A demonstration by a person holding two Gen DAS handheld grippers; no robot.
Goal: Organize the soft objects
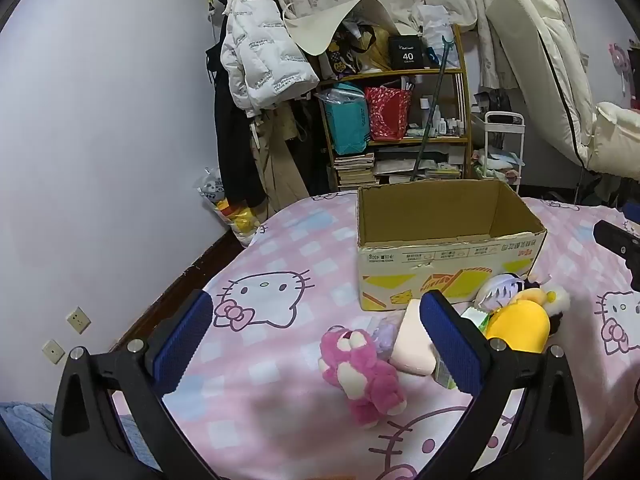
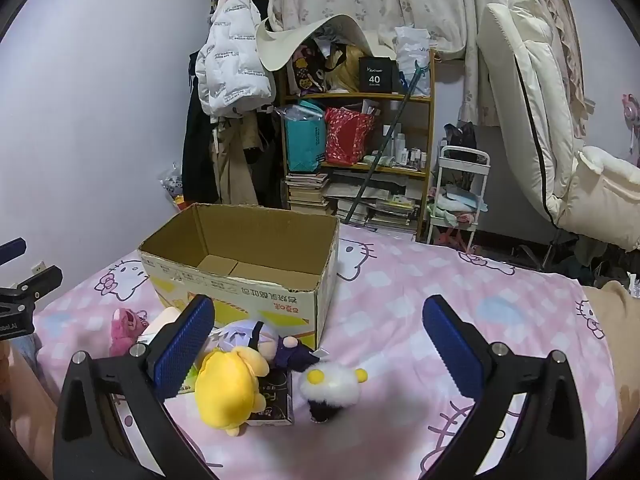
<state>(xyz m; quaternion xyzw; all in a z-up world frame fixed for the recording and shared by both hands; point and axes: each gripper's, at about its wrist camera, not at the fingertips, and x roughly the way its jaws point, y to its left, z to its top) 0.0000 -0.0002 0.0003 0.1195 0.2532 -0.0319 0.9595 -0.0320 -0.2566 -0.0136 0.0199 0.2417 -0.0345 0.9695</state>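
Both claws wide and empty, hovering over the bed (image 1: 280, 240), tilted down toward the toys. Left claw (image 1: 316, 332) above the pink bear (image 1: 360, 368), which lies on its side just beside a pale pink pad (image 1: 412, 340), a little way in front of the box (image 1: 448, 264). Right claw (image 2: 318, 340) above the yellow plush (image 2: 230, 384) and the white fluffy toy (image 2: 332, 388), both just in front of the box (image 2: 240, 280), which stands open and looks empty. Purple-haired doll (image 2: 252, 336) wedged against the box wall behind them.

Likely first step: one toy picked, then dropped in the box. For the left, best to come down with the bear's belly between the pads, clear of the pad beside it, and squeeze at the thick middle so nothing slips. For the right, white toy looks the easy take, standing free; yellow plush lies partly on a dark carton (image 2: 276, 404), so a low grab risks catching that too. Lift well over the box rim before letting go, and keep the two claws apart above it.
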